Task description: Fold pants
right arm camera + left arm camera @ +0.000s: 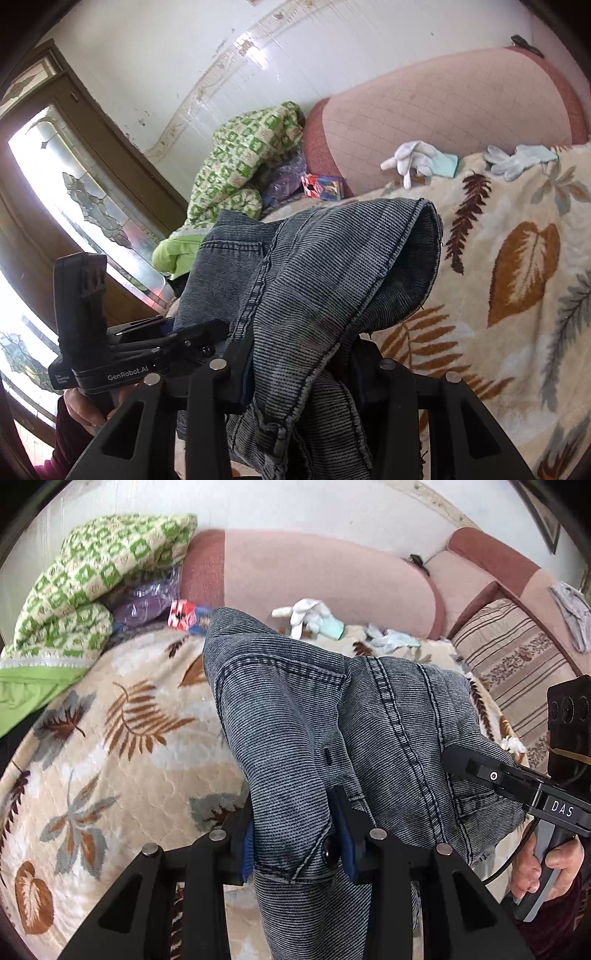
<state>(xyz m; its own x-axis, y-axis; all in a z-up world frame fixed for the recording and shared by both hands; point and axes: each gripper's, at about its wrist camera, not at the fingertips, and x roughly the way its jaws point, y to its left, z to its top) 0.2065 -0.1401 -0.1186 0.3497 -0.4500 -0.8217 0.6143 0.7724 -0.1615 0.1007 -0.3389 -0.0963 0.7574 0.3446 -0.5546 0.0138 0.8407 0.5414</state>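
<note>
Left tongs (pixel 295 845) clamping jeans (pixel 295 716), right tongs (pixel 301 373) likewise

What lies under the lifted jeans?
Under the jeans, held by the left claw and right claw, is the leaf-print blanket. Whatever lies directly beneath the denim is hidden.

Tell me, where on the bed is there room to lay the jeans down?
The leaf blanket lies bare below the green quilt and left of the jeans. It is crowded by the pink backrest: white gloves, a red box.
</note>
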